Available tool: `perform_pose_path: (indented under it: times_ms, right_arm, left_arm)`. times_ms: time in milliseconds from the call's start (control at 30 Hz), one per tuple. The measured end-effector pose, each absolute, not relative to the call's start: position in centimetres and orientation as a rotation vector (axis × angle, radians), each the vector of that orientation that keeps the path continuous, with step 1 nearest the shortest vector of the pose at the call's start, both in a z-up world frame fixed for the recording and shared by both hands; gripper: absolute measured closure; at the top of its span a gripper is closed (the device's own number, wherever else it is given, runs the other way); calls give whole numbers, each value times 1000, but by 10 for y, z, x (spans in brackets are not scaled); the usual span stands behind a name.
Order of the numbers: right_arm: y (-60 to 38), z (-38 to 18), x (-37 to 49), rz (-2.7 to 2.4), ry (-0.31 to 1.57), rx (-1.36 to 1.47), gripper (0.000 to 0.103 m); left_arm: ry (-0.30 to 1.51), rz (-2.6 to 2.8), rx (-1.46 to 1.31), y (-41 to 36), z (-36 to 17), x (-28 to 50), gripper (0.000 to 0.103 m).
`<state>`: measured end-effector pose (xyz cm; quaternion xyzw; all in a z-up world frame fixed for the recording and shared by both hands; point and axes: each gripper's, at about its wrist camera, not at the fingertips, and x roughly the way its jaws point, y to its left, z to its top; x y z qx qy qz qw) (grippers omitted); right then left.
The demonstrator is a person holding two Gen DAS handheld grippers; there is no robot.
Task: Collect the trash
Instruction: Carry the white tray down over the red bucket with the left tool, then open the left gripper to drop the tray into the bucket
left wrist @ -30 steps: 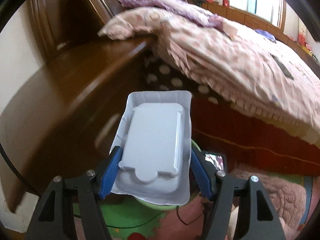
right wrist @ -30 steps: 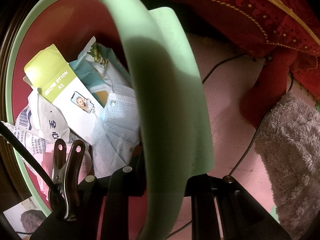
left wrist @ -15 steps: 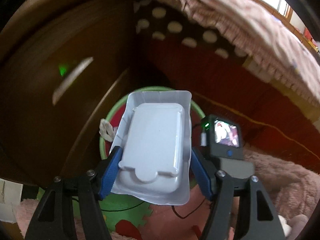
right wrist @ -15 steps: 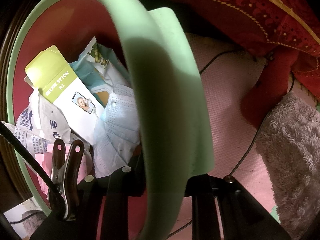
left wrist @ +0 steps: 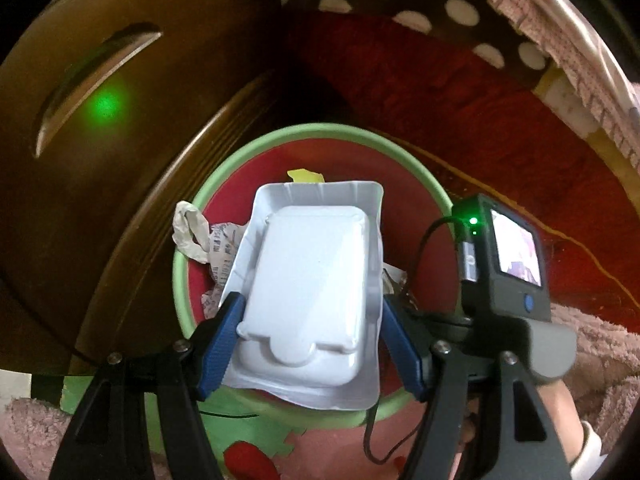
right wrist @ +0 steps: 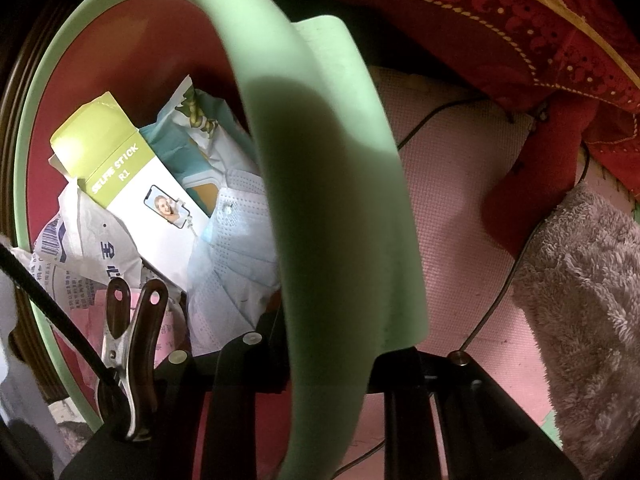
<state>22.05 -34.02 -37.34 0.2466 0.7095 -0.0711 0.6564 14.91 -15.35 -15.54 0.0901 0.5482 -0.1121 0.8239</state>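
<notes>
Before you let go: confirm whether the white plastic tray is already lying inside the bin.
No, the white plastic tray is gripped between the left gripper's blue pads above the green-rimmed bin.

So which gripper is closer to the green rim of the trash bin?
Right. The right gripper has its fingers clamped on the bin's green rim. The left gripper hangs above the bin's opening, holding the white plastic tray, not touching the rim.

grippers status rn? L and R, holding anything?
Left gripper: closed on the white plastic tray, above the green-rimmed bin.
Right gripper: clamped on the bin's rim.
</notes>
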Motion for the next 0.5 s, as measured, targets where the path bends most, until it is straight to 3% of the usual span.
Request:
perform_pose_path:
  times_ms: [500]
  right_arm:
    - [-333,-369,226,-160,1588,505,82]
  left_arm:
    - [1202,-221,130,-145,-171,165,31]
